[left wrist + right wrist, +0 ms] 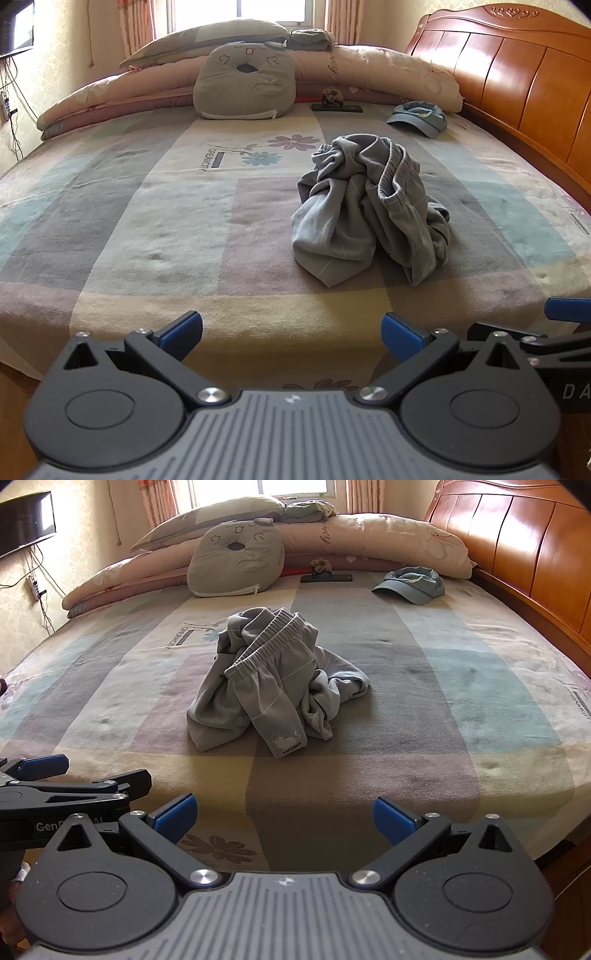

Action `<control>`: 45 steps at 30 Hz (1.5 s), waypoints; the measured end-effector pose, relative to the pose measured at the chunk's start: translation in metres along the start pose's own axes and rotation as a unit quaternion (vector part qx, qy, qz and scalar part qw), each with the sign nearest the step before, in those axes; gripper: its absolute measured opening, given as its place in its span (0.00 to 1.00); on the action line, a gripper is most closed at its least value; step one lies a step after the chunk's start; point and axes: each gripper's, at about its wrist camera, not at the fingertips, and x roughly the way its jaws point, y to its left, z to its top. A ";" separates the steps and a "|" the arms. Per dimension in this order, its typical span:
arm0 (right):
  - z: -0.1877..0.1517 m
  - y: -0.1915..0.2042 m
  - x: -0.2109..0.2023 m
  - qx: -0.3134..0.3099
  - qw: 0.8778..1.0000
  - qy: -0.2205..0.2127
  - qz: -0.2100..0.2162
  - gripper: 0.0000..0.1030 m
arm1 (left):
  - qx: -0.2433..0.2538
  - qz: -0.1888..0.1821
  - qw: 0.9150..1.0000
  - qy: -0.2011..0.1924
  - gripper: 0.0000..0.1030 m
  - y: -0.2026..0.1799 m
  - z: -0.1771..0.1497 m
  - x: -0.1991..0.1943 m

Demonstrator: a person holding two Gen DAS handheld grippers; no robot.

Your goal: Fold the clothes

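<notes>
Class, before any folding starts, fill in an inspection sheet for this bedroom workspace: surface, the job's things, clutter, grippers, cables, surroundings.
Surface: patchwork bedsheet covers the bed, lying flat, with faint dark marks.
Job's things: grey trousers crumpled in a heap mid-bed, elastic waistband on top; nothing folded yet.
Clutter: blue cap, grey face cushion, dark flat object with a small ornament on it, rolled quilts and pillow at the far edge.
Grippers: left gripper and right gripper both open, empty, short of the trousers.
Cables: wires and a power strip on the left wall.
Surroundings: wooden headboard, wall screen, curtained window.
</notes>
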 end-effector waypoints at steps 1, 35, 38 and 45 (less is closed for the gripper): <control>0.000 0.000 0.000 0.001 1.000 0.000 0.001 1.00 | 0.000 -0.001 1.000 -0.001 0.99 0.000 0.000 0.000; 0.013 -0.006 0.024 0.007 1.000 0.014 0.007 1.00 | -0.012 -0.005 1.000 0.015 0.99 0.002 0.012 0.024; 0.016 -0.007 0.028 0.006 1.000 0.014 0.006 1.00 | -0.009 -0.003 1.000 0.016 0.99 0.001 0.014 0.028; 0.023 -0.009 0.040 0.006 1.000 0.017 0.007 1.00 | -0.009 -0.001 1.000 0.019 0.99 0.001 0.021 0.041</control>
